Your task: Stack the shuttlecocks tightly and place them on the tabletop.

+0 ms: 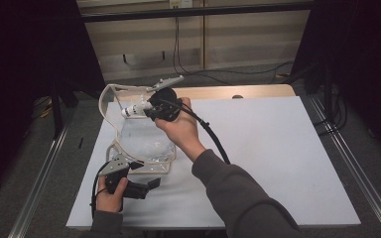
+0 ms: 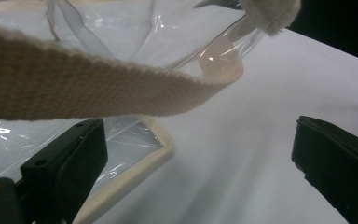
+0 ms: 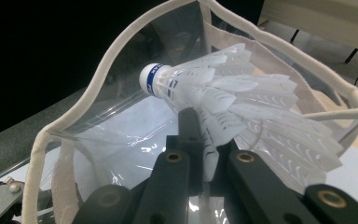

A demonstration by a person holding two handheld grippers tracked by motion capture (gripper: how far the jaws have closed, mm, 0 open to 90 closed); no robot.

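- The right gripper (image 1: 146, 110) is clamping a white shuttlecock (image 3: 223, 100) by the edge of its feather skirt; its jaws are nearly closed on the feathers, with the cork nose pointing forward, away from the jaws.
- This hold is keeping the shuttlecock level and nose-first, judged suitable for passing it through the mouth of the clear bag (image 1: 144, 141) lying just ahead of and below the jaws.
- The left gripper (image 1: 151, 184) is resting low on the white table (image 1: 278, 158), its jaws standing wide apart and gripping nothing.
- The bag's cream webbing strap (image 2: 98, 88) is crossing just above and ahead of the left jaws, untouched; judged a ready position for steadying or lifting the strap.
- The bag is standing open, its cream-bound rim (image 3: 107, 63) arching around the shuttlecock in the right gripper view.
- The bag's transparent interior is appearing empty of other items; the shuttlecock is hanging at the mouth, not yet released.
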